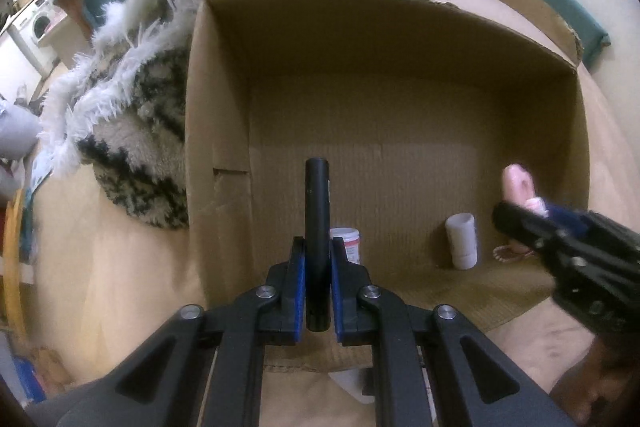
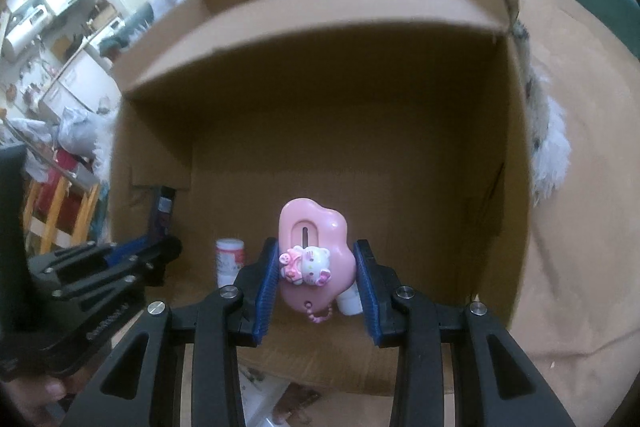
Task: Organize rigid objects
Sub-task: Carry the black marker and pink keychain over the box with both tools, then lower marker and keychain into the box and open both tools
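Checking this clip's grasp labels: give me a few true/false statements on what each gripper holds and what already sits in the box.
1. The left gripper is clamped on a black tube. True.
2. The right gripper holds a white cylinder. False: it holds a pink cat-figure toy.
3. A white cylinder stands upright in the cardboard box. True.
4. The small red-and-white bottle lies outside the box. False: it stands inside.

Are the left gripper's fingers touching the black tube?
Touching. The left wrist view shows the left gripper closed on the black tube, both blue fingers pressed flat against its sides with no gap visible.
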`<state>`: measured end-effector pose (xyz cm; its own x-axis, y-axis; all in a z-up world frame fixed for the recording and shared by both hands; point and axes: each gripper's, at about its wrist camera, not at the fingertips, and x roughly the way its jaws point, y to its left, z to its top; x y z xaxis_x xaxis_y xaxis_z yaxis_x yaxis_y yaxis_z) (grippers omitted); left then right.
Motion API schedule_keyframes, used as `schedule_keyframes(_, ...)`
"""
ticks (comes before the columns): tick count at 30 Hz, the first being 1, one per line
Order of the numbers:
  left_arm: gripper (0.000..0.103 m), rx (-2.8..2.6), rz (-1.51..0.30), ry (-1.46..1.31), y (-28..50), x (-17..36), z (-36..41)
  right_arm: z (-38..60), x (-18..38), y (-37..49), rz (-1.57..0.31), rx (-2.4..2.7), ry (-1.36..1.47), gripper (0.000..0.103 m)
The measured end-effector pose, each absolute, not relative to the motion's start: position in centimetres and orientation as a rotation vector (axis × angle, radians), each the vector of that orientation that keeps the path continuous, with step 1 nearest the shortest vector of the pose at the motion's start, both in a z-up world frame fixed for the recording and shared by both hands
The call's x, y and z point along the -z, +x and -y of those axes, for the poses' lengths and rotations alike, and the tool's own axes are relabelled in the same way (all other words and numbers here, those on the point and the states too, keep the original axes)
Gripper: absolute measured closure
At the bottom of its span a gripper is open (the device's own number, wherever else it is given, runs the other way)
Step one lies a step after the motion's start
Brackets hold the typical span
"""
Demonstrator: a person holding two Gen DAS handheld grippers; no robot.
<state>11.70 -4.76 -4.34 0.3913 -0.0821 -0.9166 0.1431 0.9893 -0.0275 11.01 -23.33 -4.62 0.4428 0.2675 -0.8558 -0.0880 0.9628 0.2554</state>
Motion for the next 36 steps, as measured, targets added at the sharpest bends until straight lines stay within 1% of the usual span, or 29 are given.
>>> schedule_keyframes(4,0.093,0.138,-1.152,0.093,11.4,4.7,4.9,23.5,5.7,11.5,-1.140,-0.205,0.194,0.064)
schedule_keyframes(14,0.093,0.133,-1.191,0.071,11.4,6.0,4.9,23.8,7.5,12.3,-1.224,-0.156,0.199,0.064)
schedule_keyframes(26,0.093,0.116,-1.203,0.061,11.5,6.8,4.1,24.2,8.2,12.1,-1.238,-0.153,0.193,0.064)
schedule_keyframes(36,0.092,0.120,-1.200,0.057,11.2,5.9,4.5,24.1,7.8,12.2,-1.221,-0.166,0.213,0.063)
